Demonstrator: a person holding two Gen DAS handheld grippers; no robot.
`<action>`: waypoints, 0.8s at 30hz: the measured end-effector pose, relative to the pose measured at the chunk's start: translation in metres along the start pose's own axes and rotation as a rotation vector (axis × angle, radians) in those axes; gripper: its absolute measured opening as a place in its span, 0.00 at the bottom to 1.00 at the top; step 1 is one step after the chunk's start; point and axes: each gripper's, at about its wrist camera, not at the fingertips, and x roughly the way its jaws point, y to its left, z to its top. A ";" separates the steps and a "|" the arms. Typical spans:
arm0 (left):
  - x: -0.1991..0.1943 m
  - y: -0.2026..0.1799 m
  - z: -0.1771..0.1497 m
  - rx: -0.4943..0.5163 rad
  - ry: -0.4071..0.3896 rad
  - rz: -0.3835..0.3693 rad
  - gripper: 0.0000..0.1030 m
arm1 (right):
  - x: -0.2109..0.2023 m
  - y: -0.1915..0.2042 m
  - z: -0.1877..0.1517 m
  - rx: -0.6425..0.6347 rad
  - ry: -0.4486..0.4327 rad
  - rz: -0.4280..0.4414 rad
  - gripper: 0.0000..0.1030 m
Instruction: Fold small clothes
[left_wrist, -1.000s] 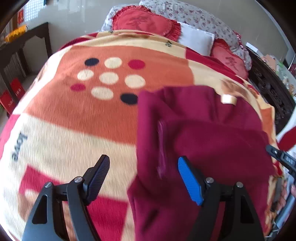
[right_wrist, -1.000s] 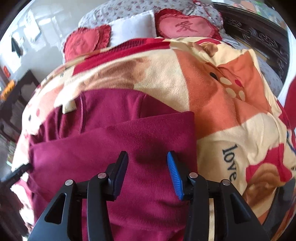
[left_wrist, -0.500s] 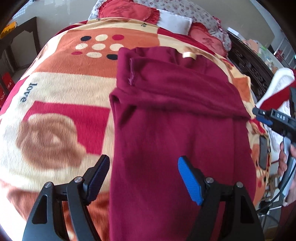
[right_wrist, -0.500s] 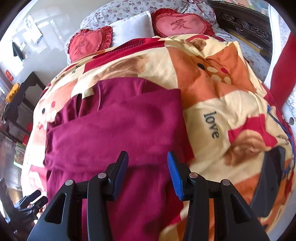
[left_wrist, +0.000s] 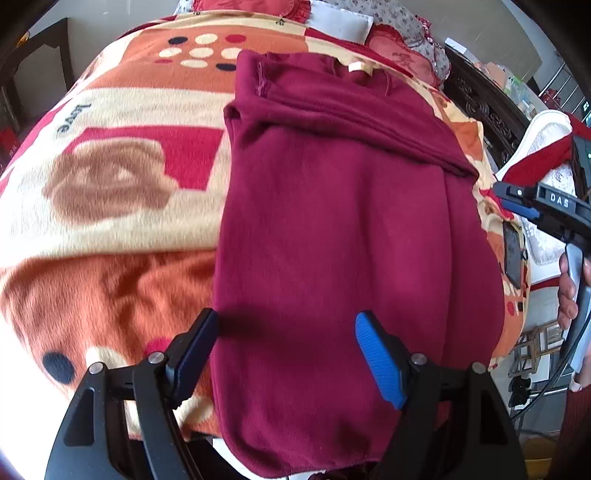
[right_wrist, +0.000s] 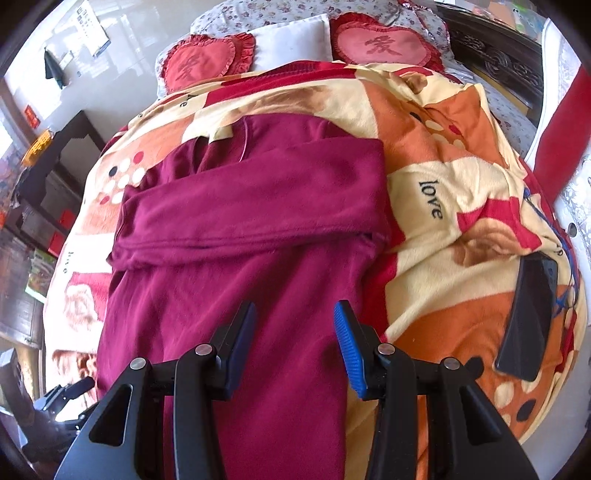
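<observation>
A maroon long-sleeved top (left_wrist: 332, 221) lies flat on the patterned bed blanket (left_wrist: 122, 192), collar at the far end, both sleeves folded across the chest. Its hem hangs over the near bed edge. It also shows in the right wrist view (right_wrist: 251, 221). My left gripper (left_wrist: 286, 354) is open and empty, hovering above the hem area near the top's left edge. My right gripper (right_wrist: 295, 339) is open and empty above the lower right part of the top. The right gripper also shows in the left wrist view (left_wrist: 517, 201).
A black phone (right_wrist: 528, 314) lies on the blanket at the right with a blue cable beside it. Heart-shaped red cushions (right_wrist: 384, 46) and a white pillow (right_wrist: 295, 40) sit at the head of the bed. Dark furniture (right_wrist: 55, 173) stands to the left.
Both grippers have pulled back from the chest toward the foot of the bed. More of the top's lower body and hem now shows. Both stay open.
</observation>
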 end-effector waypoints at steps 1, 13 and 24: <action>-0.001 0.000 -0.002 -0.001 0.000 0.000 0.78 | 0.001 0.001 -0.001 0.001 0.004 0.000 0.24; -0.008 0.005 -0.008 -0.006 -0.023 0.015 0.78 | 0.003 0.020 -0.006 -0.033 0.023 0.012 0.24; -0.012 0.010 -0.006 0.015 0.007 -0.052 0.78 | 0.005 0.002 -0.044 -0.032 0.077 0.029 0.24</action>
